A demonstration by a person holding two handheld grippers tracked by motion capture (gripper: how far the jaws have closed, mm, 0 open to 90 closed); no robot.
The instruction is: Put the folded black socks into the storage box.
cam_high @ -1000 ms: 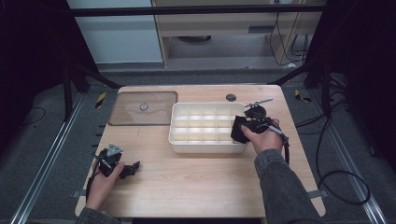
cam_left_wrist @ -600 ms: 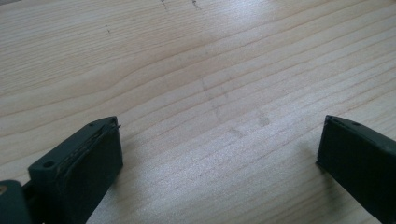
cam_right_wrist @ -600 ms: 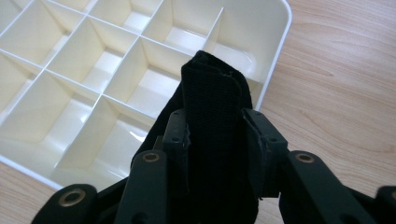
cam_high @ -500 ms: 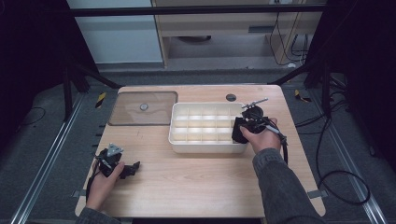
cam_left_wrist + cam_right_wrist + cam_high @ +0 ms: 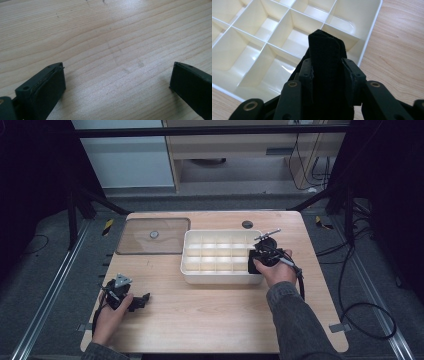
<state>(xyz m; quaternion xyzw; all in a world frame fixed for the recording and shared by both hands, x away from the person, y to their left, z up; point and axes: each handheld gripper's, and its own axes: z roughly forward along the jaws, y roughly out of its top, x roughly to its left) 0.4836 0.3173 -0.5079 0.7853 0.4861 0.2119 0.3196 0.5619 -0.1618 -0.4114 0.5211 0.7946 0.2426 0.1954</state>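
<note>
Nearest me, my left gripper (image 5: 142,301) rests released on the counter (image 5: 210,315), well short of the tray (image 5: 220,275). My right gripper (image 5: 328,65) is clenched on a black strap (image 5: 325,52) above the tray's right-end compartments.

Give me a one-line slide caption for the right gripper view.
Right gripper clamps a folded black strap above the white divided tray on the wooden table.

The left gripper (image 5: 142,301) lies low in the left hand (image 5: 111,312), jaws spread wide with nothing between. The right gripper (image 5: 327,67) tilts downward from an outstretched forearm, jaws clamped.
</note>
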